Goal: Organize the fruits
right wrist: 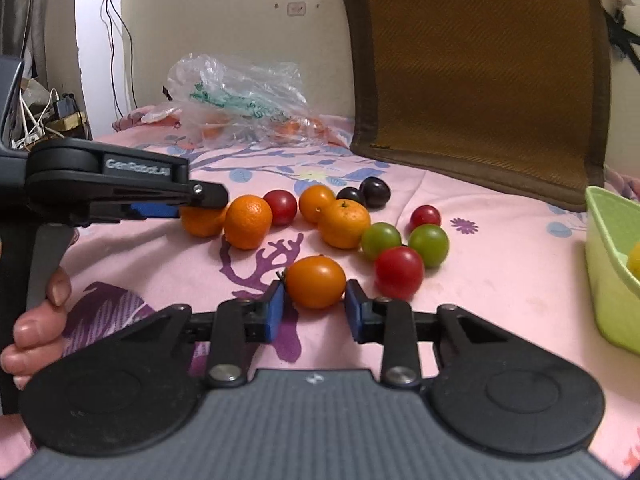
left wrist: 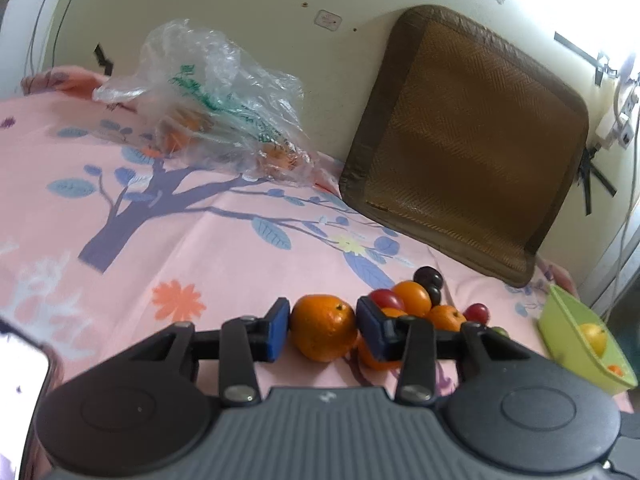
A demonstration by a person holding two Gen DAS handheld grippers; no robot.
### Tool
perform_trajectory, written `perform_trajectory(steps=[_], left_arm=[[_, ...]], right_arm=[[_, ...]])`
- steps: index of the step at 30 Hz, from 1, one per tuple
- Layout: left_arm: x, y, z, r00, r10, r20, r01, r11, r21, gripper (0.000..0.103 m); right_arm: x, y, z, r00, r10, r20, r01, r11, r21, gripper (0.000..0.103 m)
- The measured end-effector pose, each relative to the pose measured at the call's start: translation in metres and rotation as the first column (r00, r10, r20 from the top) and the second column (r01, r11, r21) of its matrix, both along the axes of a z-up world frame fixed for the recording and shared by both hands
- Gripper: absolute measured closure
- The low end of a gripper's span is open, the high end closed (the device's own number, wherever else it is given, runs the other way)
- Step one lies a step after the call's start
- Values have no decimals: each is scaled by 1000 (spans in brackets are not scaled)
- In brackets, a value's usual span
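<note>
Loose fruit lies on a pink flowered bedsheet (right wrist: 500, 264). My left gripper (left wrist: 323, 328) has its blue pads pressed on both sides of a mandarin (left wrist: 324, 334) that rests on the sheet. In the right wrist view the left gripper (right wrist: 200, 204) reaches in from the left over that mandarin (right wrist: 200, 224). My right gripper (right wrist: 315, 292) has its pads against an orange tomato (right wrist: 316, 282), which also lies on the sheet. Behind it are two more mandarins (right wrist: 248, 222), red tomatoes (right wrist: 399, 272), green ones (right wrist: 429, 240) and dark plums (right wrist: 375, 192).
A green basket (right wrist: 604, 240) stands at the right edge with a yellow fruit (left wrist: 594, 338) inside. A crumpled plastic bag (right wrist: 240, 100) with more oranges lies at the back. A brown cushion (right wrist: 480, 72) leans on the wall. A hand (right wrist: 36, 320) grips the left gripper's handle.
</note>
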State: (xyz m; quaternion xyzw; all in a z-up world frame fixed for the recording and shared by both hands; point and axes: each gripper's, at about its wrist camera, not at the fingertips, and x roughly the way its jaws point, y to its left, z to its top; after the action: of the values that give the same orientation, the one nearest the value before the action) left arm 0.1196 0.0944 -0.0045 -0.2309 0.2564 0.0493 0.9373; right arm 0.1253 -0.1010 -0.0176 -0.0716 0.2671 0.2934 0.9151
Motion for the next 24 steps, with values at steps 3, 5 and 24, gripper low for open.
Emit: perform_trajectory(steps=[3, 5, 24], left_arm=[[-22, -3, 1, 999, -14, 29, 14, 1000, -11, 66], [-38, -8, 2, 998, -36, 47, 36, 999, -7, 66], [-67, -118, -3, 929, -371, 8, 365, 917, 160, 58]], right_arm=[[-16, -7, 0, 1000, 3, 28, -3, 1000, -2, 68], [-30, -15, 0, 999, 2, 48, -1, 1000, -8, 68], [-78, -81, -10, 988, -151, 35, 151, 989, 11, 57]])
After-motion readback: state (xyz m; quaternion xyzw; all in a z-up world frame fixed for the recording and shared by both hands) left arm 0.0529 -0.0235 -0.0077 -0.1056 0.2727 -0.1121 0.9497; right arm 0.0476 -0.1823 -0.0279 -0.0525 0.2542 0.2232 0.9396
